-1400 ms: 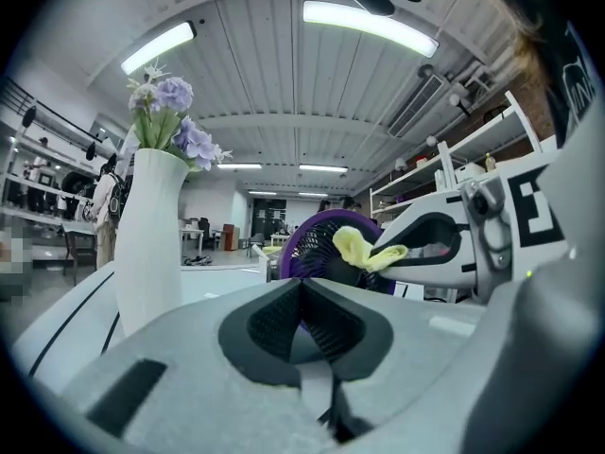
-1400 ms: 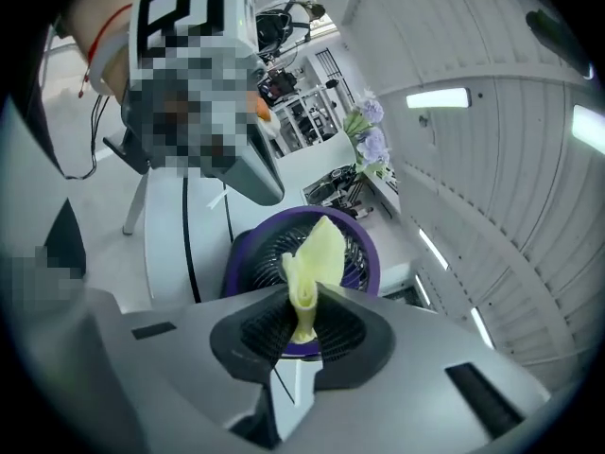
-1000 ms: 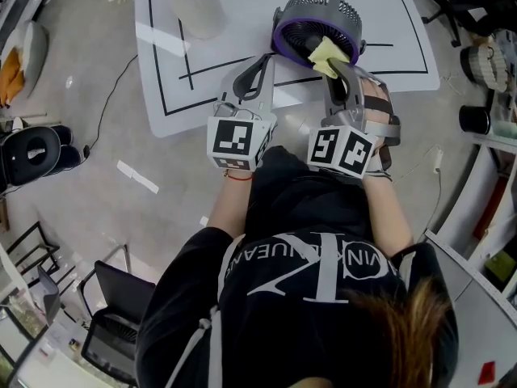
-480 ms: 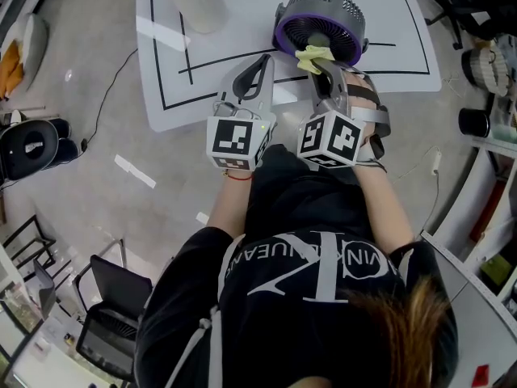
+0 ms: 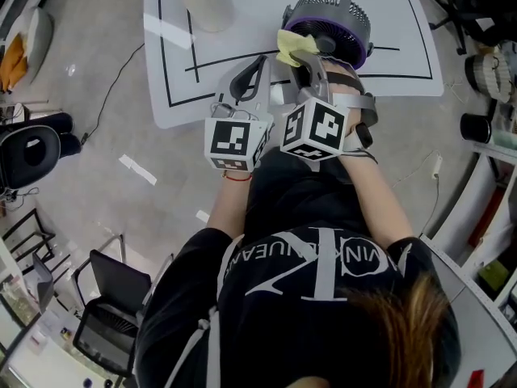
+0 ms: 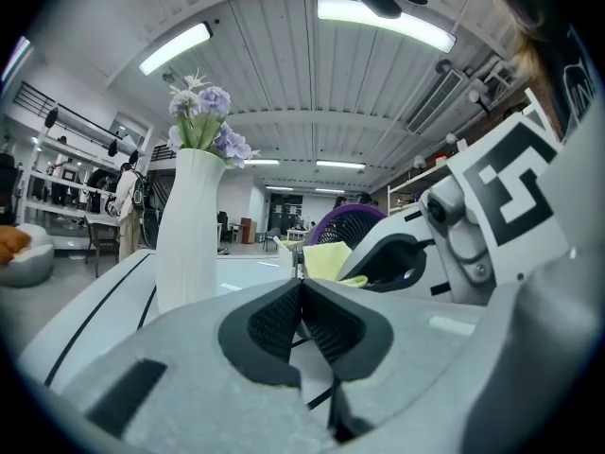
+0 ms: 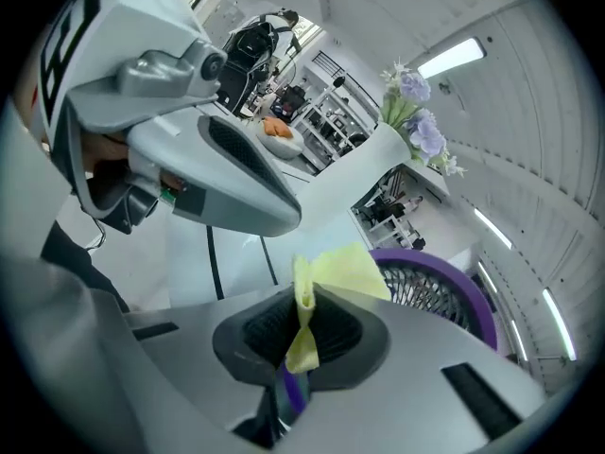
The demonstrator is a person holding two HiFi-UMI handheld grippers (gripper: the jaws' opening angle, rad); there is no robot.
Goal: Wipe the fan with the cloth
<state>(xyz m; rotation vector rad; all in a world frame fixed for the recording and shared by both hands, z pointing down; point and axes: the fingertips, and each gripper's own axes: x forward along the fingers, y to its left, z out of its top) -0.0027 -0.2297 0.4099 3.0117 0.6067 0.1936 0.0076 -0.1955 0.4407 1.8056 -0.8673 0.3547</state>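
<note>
At table [image 5: 250,10]: 1 fan [image 5: 329,14], 1 cloth [image 5: 295,45]

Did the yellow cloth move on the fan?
Yes. The cloth, pinched in the right gripper, slid left across the fan, ending at its left rim.

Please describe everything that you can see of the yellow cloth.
The cloth is small and pale yellow, and it looks like thin, soft fabric. It is crumpled and pinched between the shut jaws of the right hand-held gripper. One broad flap spreads out past the jaws toward the purple-rimmed fan, and a short tail hangs behind them. In the head view it appears to press against the fan's left rim.
</note>
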